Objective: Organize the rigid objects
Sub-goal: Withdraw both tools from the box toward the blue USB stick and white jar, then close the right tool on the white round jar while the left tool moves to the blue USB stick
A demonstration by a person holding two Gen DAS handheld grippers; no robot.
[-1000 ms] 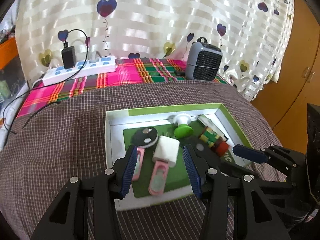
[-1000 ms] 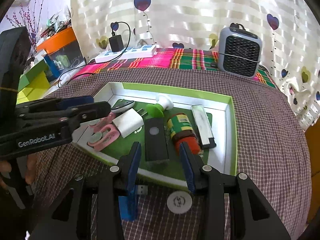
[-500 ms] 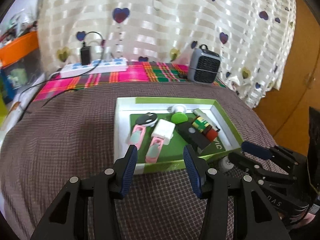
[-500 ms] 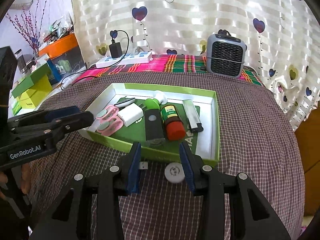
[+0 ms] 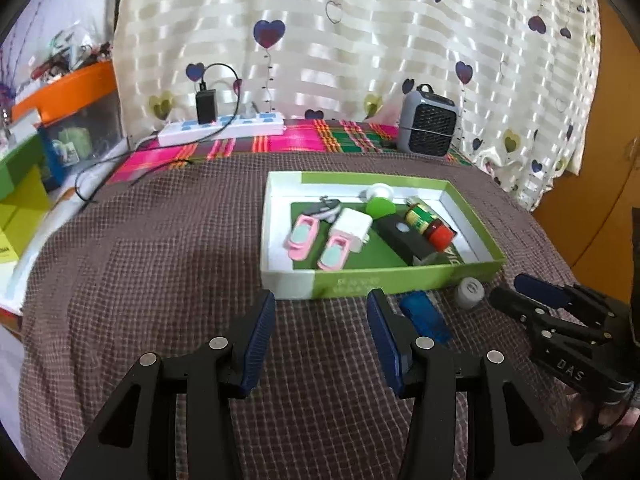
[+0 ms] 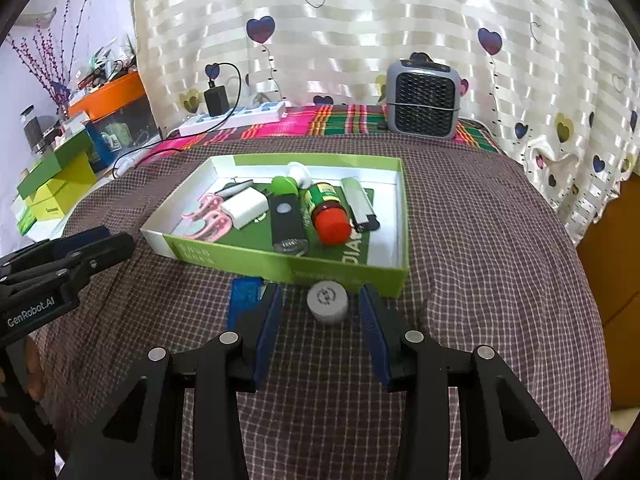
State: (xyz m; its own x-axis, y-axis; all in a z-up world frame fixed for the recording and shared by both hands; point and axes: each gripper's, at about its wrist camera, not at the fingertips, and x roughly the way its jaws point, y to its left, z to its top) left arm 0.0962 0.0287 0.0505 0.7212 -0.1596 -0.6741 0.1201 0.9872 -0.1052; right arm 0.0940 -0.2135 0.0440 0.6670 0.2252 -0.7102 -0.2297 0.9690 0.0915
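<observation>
A green-and-white box (image 5: pixel 380 282) (image 6: pixel 280 264) sits on the brown checked cloth. It holds pink clips (image 5: pixel 304 236), a white charger (image 6: pixel 248 208), a black device (image 6: pixel 285 220), a red-capped bottle (image 6: pixel 326 212) and a silver lighter (image 6: pixel 358 204). In front of the box lie a blue USB stick (image 5: pixel 424 316) (image 6: pixel 244 296) and a grey round cap (image 5: pixel 469 292) (image 6: pixel 327 302). My left gripper (image 5: pixel 320 308) is open over bare cloth, short of the box. My right gripper (image 6: pixel 320 296) is open, with the cap lying between its fingertips, untouched.
A white power strip (image 5: pixel 220 130) with a black adapter and a grey mini fan (image 6: pixel 422 100) stand at the back by the curtain. Stacked green boxes (image 6: pixel 56 184) and an orange-lidded bin (image 5: pixel 68 88) crowd the left. The cloth drops off on the right.
Both grippers have drawn back from over the box toward the near side. The blue stick and grey cap now show in front of the box. Neither gripper's jaws changed.
</observation>
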